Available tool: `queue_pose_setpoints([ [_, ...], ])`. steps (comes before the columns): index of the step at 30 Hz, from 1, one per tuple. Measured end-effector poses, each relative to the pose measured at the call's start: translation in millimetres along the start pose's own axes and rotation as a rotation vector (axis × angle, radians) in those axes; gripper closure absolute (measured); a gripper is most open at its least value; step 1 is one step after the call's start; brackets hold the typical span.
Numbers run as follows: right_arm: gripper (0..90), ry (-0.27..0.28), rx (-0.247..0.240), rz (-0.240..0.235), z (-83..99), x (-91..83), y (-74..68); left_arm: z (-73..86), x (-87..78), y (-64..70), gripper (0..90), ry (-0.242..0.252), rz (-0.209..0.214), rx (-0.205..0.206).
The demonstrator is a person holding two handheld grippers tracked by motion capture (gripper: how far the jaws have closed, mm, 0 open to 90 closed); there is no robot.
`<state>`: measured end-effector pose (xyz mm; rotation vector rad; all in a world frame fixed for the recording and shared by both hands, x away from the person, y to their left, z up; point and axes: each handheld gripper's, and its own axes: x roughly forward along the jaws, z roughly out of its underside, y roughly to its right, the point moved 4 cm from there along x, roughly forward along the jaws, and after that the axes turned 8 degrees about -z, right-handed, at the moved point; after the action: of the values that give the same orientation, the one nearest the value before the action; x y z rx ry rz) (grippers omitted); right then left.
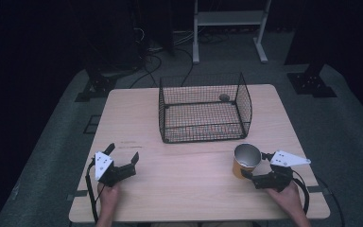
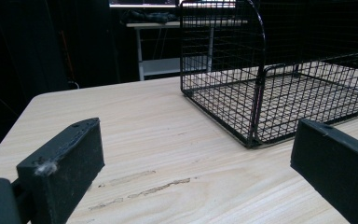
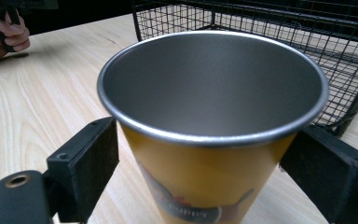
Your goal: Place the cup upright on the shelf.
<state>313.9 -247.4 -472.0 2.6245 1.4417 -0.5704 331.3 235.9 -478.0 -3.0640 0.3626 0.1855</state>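
Observation:
A yellow cup [image 1: 244, 161] with a bare metal inside stands upright on the wooden table [image 1: 184, 189], front right. My right gripper [image 1: 254, 164] has one jaw on each side of it. In the right gripper view the cup [image 3: 209, 186] sits between the jaws, and both pads [image 3: 86, 163] rest against its wall just under the rim. My left gripper [image 1: 123, 152] stands open near the front left with nothing between its jaws. A black wire basket [image 1: 204, 109] sits at the table's far middle; the left gripper view shows its near corner [image 2: 256, 112].
A small dark round object [image 1: 224, 98] lies at the basket's back right. A white metal frame [image 1: 229, 28] and cables stand on the floor beyond the table. The person's other hand [image 3: 0, 37] shows far off in the right gripper view.

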Motion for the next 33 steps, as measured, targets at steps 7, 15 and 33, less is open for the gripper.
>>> queue_pose_setpoints([
  [7,12.9,-0.003,0.005,-0.002,-0.5,5.4,2.8,-0.1,-0.1,-0.6,2.0,0.001,0.001,-0.004],
  [15,14.5,-0.031,-0.004,-0.002,-6.7,12.1,4.0,0.1,-0.5,-1.8,2.0,-0.003,0.004,-0.009],
  [33,14.7,0.003,0.002,-0.134,-71.0,36.5,18.1,0.2,-0.7,-2.8,2.0,-0.005,0.006,-0.024],
])
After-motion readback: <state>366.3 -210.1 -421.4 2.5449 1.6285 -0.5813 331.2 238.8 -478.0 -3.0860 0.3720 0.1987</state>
